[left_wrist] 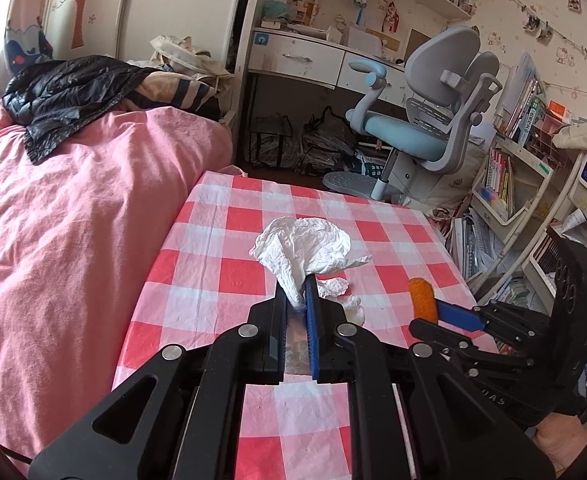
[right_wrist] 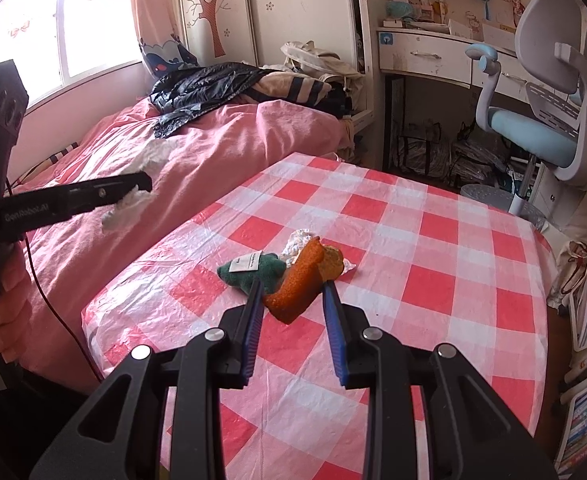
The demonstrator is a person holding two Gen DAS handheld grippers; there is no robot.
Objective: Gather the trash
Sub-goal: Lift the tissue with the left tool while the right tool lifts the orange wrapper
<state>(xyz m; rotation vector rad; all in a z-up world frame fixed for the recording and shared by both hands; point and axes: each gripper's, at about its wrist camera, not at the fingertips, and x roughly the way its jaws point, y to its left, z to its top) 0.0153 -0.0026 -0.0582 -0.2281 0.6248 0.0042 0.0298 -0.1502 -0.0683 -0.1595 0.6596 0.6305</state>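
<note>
My left gripper (left_wrist: 296,294) is shut on the lower end of a crumpled white tissue (left_wrist: 305,246), held above the red-and-white checked table (left_wrist: 229,216). In the right wrist view the left gripper (right_wrist: 143,184) hangs over the bed's edge with that tissue (right_wrist: 127,208). My right gripper (right_wrist: 293,288) is shut on an orange plush carrot (right_wrist: 297,284) with a green top (right_wrist: 261,270) and a white label, low over the table (right_wrist: 413,240). In the left wrist view the right gripper (left_wrist: 433,314) holds the carrot (left_wrist: 422,296) at the right. Small crumpled paper scraps (left_wrist: 335,286) lie just beyond my left fingers.
A crumpled foil-like wad (right_wrist: 299,240) lies behind the carrot. A pink bed (left_wrist: 73,220) with a black jacket (left_wrist: 69,92) runs along the table's left side. A grey-blue desk chair (left_wrist: 425,120) and a desk stand beyond; bookshelves (left_wrist: 501,184) crowd the right.
</note>
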